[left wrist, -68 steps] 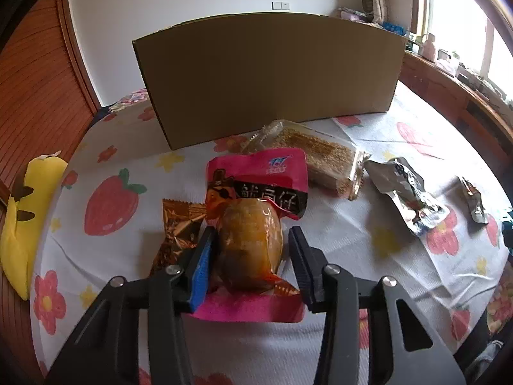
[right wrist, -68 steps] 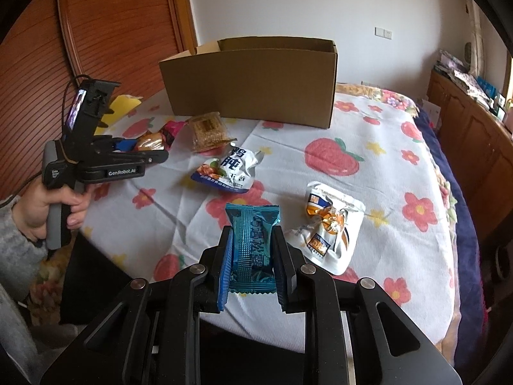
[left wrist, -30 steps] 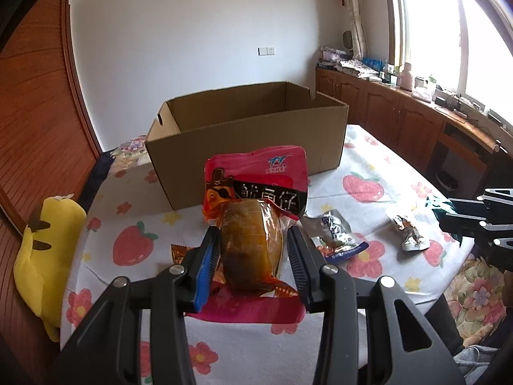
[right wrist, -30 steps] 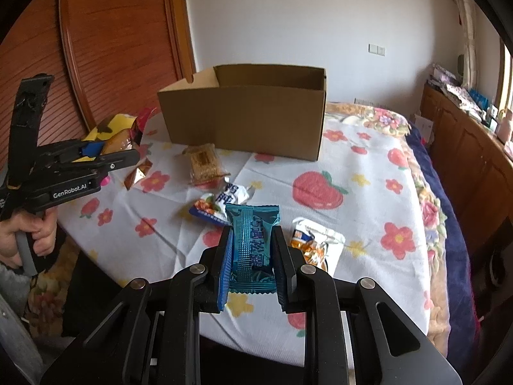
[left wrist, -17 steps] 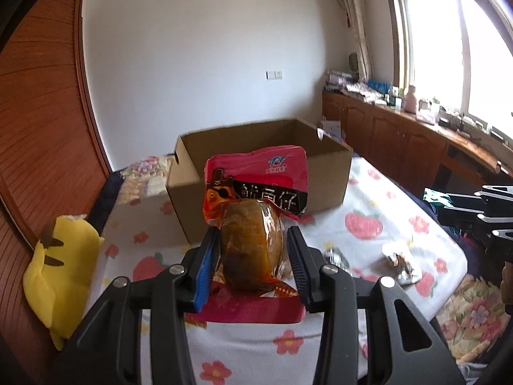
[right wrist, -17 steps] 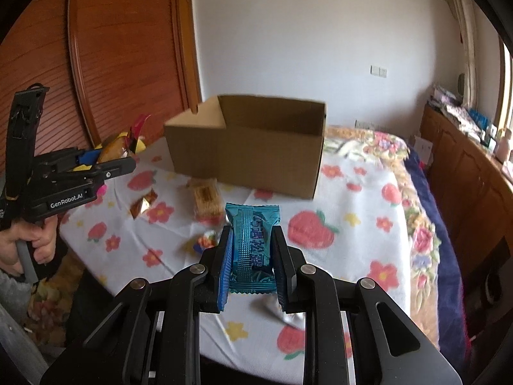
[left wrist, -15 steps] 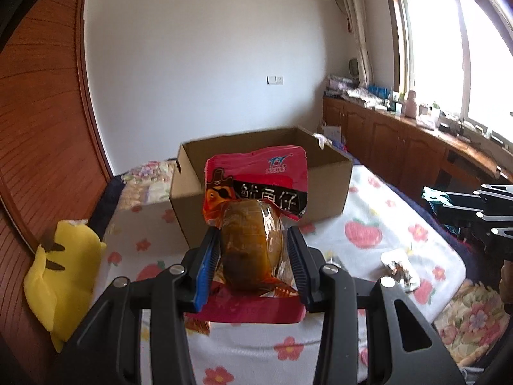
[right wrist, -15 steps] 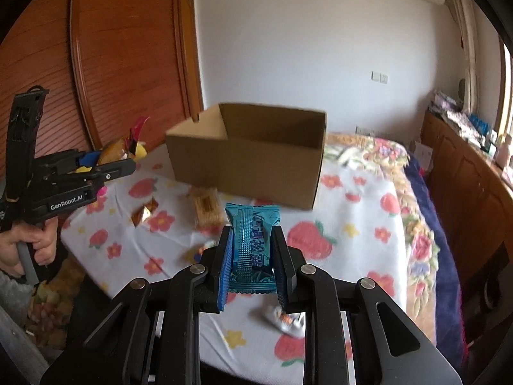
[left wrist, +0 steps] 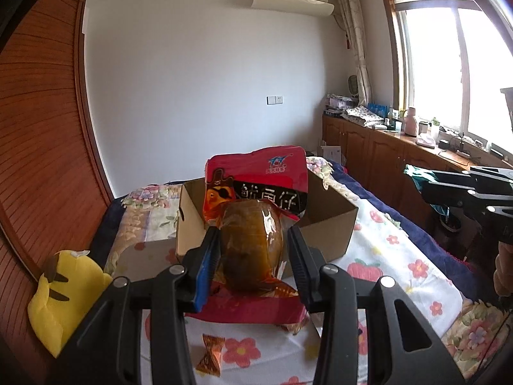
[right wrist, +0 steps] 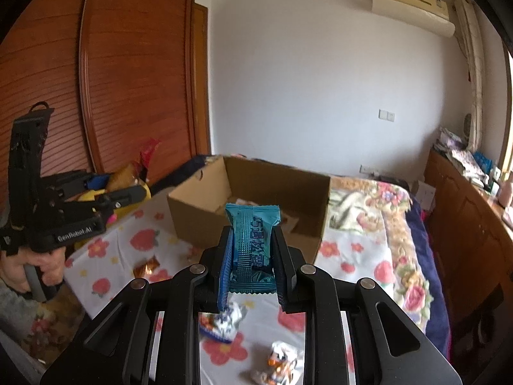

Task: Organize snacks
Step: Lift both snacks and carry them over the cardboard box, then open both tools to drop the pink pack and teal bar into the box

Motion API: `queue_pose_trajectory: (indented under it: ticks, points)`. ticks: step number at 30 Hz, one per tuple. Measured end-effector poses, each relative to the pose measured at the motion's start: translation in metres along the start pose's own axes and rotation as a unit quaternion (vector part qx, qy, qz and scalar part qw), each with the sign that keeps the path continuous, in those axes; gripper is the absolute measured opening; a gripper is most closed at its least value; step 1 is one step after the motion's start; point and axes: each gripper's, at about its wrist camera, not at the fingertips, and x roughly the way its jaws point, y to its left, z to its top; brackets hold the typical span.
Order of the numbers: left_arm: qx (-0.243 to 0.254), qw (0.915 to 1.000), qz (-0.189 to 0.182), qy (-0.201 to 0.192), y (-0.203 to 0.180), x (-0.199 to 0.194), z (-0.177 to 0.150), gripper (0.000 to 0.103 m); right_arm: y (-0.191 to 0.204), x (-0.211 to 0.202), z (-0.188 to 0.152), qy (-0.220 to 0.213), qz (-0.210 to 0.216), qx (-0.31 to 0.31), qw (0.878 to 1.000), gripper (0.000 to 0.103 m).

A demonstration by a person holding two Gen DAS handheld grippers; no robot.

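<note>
- The left gripper (left wrist: pixel 253 250), black with a blue pad on one finger, points forward and a little downward; its jaws are partly closed, pressing both sides of a red-and-orange plastic snack pouch (left wrist: pixel 256 205).
- The right gripper (right wrist: pixel 251 256), also black with a blue pad, tilts down likewise, jaws clamped tight on a teal foil snack packet (right wrist: pixel 253 234).
- A bare hand (right wrist: pixel 35 266) grips the left gripper's handle from below, seen from the right wrist.
</note>
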Motion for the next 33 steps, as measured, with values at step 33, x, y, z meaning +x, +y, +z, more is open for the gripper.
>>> queue_pose_trajectory:
  ticks: [33]
  points:
    - [-0.021,0.9983,0.010,0.054,0.040,0.160,0.006,0.042,-0.035,0.177,0.032,0.064,0.009,-0.011,0.998,0.021]
